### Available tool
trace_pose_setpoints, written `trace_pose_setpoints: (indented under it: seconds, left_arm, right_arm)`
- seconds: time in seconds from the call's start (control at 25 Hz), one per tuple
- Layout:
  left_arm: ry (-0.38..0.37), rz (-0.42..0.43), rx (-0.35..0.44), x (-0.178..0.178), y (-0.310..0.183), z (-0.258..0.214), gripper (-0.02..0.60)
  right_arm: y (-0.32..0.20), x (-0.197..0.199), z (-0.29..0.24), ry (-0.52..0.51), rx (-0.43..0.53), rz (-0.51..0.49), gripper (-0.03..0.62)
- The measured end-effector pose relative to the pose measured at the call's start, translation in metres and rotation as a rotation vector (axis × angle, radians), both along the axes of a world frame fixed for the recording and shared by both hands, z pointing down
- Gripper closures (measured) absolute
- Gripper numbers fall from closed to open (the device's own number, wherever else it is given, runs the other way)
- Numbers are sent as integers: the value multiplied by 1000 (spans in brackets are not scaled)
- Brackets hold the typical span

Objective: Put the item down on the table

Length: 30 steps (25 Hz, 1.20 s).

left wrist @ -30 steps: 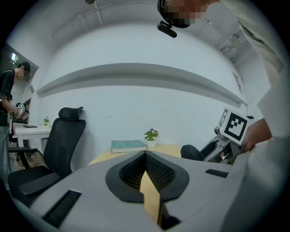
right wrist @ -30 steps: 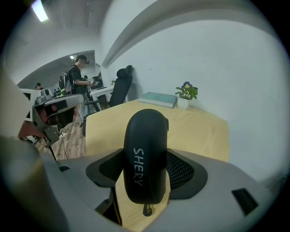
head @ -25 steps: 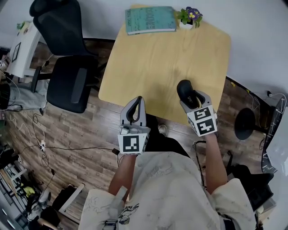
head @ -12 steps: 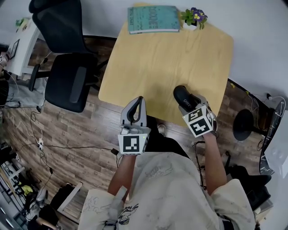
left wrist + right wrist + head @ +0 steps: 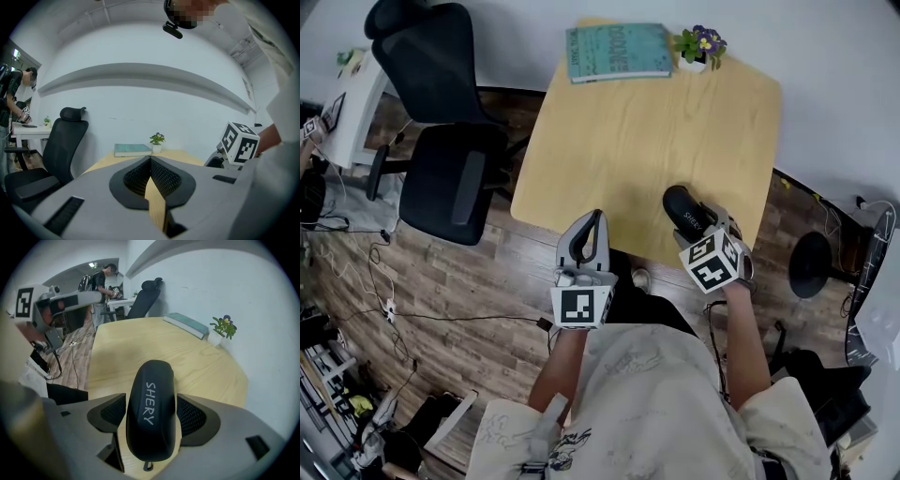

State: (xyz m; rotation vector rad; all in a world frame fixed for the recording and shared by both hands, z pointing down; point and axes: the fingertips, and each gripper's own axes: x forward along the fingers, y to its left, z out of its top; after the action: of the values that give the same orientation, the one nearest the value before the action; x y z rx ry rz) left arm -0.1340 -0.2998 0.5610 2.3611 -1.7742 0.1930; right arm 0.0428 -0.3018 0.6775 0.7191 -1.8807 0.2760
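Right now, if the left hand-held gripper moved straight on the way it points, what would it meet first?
It aims low across the light wooden table. The left hand-held gripper would probably reach the teal book or small white-potted plant first; depth is unclear.

We note bright, even overhead light; soft shadows on the table (image 5: 647,141); gripper views fisheye-warped, corners black.

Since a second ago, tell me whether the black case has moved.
Yes: the black case moved slightly toward the table's near edge, away from the book.
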Motion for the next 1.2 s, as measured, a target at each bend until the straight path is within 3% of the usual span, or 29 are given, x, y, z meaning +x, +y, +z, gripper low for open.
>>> trace_pose_setpoints:
  seconds: [0.24, 0.64, 0.92, 1.2]
  left_arm:
    - [-12, 17, 41, 5, 5, -10, 575]
    - [10, 43, 10, 20, 28, -11, 575]
    - [1, 37, -23, 32, 35, -19, 575]
    - [-21, 44, 17, 39, 36, -45, 575]
  right_arm:
    - [9, -2, -6, -26, 34, 9, 246]
    - [17, 18, -39, -98, 125, 50, 244]
    - [25, 28, -71, -232, 212, 138, 244]
    - [27, 38, -113, -403, 322, 234, 244]
